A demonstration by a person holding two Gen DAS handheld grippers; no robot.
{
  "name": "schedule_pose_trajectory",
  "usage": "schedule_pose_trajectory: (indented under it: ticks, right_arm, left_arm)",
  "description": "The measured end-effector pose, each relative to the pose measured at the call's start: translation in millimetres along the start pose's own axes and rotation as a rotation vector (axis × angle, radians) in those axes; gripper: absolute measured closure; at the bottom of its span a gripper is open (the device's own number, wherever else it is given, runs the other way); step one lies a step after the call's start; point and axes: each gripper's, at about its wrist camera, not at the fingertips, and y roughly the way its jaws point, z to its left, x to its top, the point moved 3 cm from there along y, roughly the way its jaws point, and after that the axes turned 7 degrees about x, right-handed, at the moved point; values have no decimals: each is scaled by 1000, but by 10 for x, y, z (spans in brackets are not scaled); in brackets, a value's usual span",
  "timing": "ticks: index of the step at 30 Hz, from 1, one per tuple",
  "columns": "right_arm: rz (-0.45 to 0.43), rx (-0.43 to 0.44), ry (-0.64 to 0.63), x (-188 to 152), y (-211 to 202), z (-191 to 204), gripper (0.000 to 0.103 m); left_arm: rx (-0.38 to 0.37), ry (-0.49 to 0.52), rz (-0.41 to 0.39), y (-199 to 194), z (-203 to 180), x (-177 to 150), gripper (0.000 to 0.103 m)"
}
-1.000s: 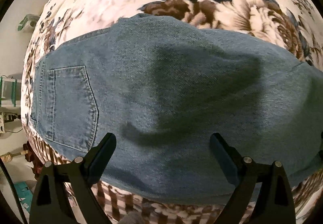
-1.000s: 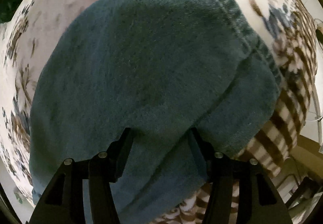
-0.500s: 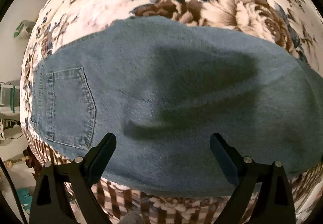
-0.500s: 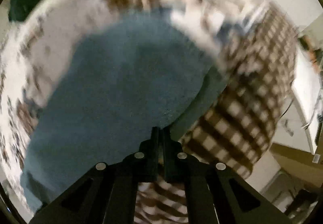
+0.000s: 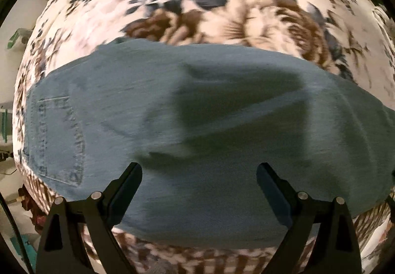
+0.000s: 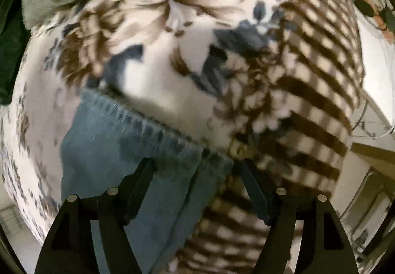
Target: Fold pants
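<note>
- Blue denim pants (image 5: 202,130) lie flat across a floral blanket (image 5: 222,2), back pocket (image 5: 59,140) at left.
- Left gripper (image 5: 199,176) fingers spread wide above them.
- Right gripper (image 6: 197,170) fingers wide, empty, over the hem (image 6: 138,116).

Legible text, labels, brands, numbers, signs: none in either wrist view. The pants (image 5: 209,130) carry only plain stitching on the pocket at left of frame, blurred, with no tag or brand patch that can be read. The floral blanket (image 5: 222,2) bears pattern only, no lettering. Items at the frame edges are too small and blurred to read.
</note>
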Motion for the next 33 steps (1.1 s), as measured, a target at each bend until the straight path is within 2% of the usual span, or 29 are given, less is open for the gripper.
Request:
schedule_pose_trajectory:
  ticks: [2, 4, 5, 7, 8, 10, 11, 13, 15, 17, 18, 21, 24, 27, 28, 29, 30, 33]
  right_arm:
    - [-84, -60, -111, -74, -62, 220, 80]
    - [-152, -110, -223, -243, -248, 412, 87]
    - [-173, -119, -244, -300, -347, 408, 87]
    - [-187, -125, -217, -389, -466, 328, 87]
    - [-158, -134, -197, -360, -421, 236, 87]
    - [-19, -154, -171, -248, -160, 42, 84]
    - [29, -145, -140, -235, -69, 6, 78]
    - [18, -120, -110, -232, -168, -54, 74]
    - [-10, -76, -92, -250, -354, -36, 59]
    - [-9, 8, -67, -459, -522, 26, 51]
    - [29, 68, -63, -627, -521, 118, 51]
    - [188, 195, -33, -1110, -262, 378, 51]
    - [271, 239, 1, -1537, 45, 557, 51]
    - [218, 170, -27, -1906, 274, 778, 52]
    - [204, 151, -19, -1973, 322, 780, 55]
    - [182, 109, -8, -2050, 378, 758, 72]
    - [172, 82, -8, -2052, 408, 750, 77]
    - [135, -13, -100, -2169, 434, 875, 77]
  left_arm:
    - [-3, 20, -9, -25, -113, 5, 8]
    - [-11, 35, -16, -57, -189, -5, 8]
    - [-16, 44, -18, -78, -228, -14, 8]
    - [-18, 62, -26, -110, -279, -43, 8]
    - [-14, 73, -32, -123, -306, -75, 8]
    - [-9, 78, -28, -132, -328, -109, 8]
    - [-15, 73, -19, -123, -321, -122, 8]
    - [-17, 61, -15, -110, -262, -155, 8]
    - [-24, 44, -18, -116, -126, -181, 8]
    - [-34, 24, -18, -132, 7, -177, 8]
    - [-40, 12, -17, -135, 86, -198, 8]
    - [-60, -33, -16, -132, 368, -219, 8]
    - [-79, -70, -17, -92, 665, -239, 8]
    - [-99, -102, -13, -13, 965, -274, 8]
    - [-102, -105, -13, 10, 1015, -284, 8]
    - [-106, -109, -12, 54, 1077, -304, 8]
    - [-118, -109, -11, 111, 1128, -317, 8]
    - [-133, -88, -9, 279, 1327, -373, 8]
